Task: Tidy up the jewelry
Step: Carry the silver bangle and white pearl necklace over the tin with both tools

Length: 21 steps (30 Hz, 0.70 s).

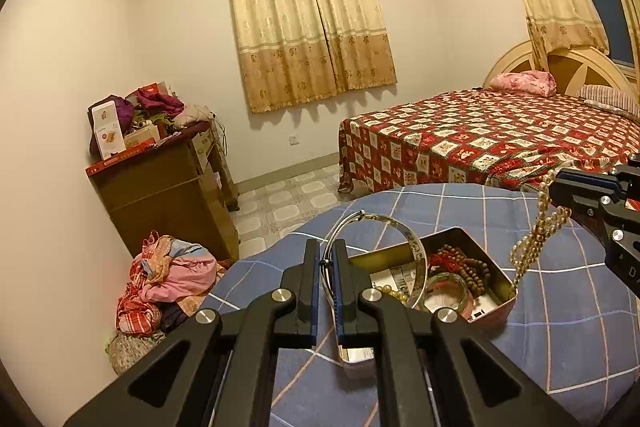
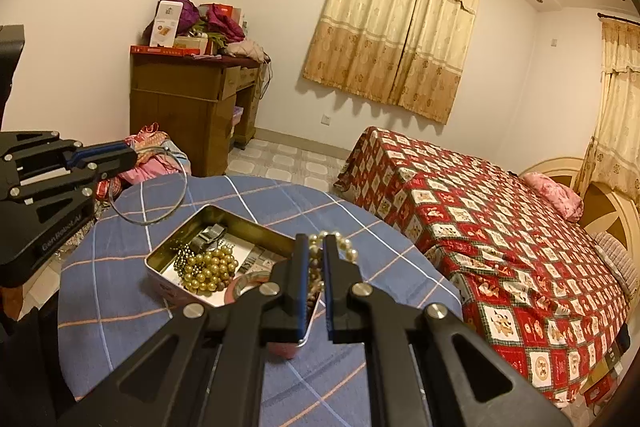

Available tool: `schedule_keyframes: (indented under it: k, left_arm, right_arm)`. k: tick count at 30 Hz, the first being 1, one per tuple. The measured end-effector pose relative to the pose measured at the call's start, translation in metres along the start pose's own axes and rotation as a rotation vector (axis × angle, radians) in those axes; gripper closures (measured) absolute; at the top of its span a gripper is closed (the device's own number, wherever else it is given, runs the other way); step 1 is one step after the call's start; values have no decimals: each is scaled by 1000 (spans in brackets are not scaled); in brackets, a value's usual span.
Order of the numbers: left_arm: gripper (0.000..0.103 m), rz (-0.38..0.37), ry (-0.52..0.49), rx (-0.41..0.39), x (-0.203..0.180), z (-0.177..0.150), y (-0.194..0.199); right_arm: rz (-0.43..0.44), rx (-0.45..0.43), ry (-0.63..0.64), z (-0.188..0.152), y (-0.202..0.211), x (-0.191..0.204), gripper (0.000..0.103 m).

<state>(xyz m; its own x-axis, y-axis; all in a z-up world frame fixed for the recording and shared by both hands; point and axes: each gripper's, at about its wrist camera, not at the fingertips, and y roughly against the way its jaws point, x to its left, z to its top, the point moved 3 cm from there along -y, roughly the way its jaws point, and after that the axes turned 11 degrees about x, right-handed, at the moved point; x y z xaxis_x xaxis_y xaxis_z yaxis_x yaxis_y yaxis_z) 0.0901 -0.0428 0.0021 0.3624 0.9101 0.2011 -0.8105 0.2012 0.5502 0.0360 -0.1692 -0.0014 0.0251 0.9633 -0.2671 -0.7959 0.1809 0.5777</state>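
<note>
Silver bangle (image 1: pixel 362 223) | clamped in left claw (image 1: pixel 327 263) | pearl necklace (image 1: pixel 538 223) clamped in right claw (image 2: pixel 317 259), dangling above tin (image 1: pixel 502 269) on desk (image 1: pixel 560 327)

White lettering on the black side of the left gripper (image 2: pixel 134 155) in the right wrist view reads roughly "Gen Robot.AI"; the body of the right gripper (image 1: pixel 554 187) shows a partial "D" at the left wrist view's edge; printing on the boxes (image 2: pixel 165 25) on the cabinet is too small to read.

tin (image 2: pixel 224 223) near corner behind tongs (image 2: pixel 316 251) (contents partly hidden)
</note>
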Motion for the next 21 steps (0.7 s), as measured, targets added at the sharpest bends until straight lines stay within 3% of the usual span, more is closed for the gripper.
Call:
schedule_keyframes:
  k: [21]
  left_arm:
    - [98, 4, -8, 49, 0, 6, -48]
  right_arm:
    - [28, 13, 22, 17, -32, 7, 95]
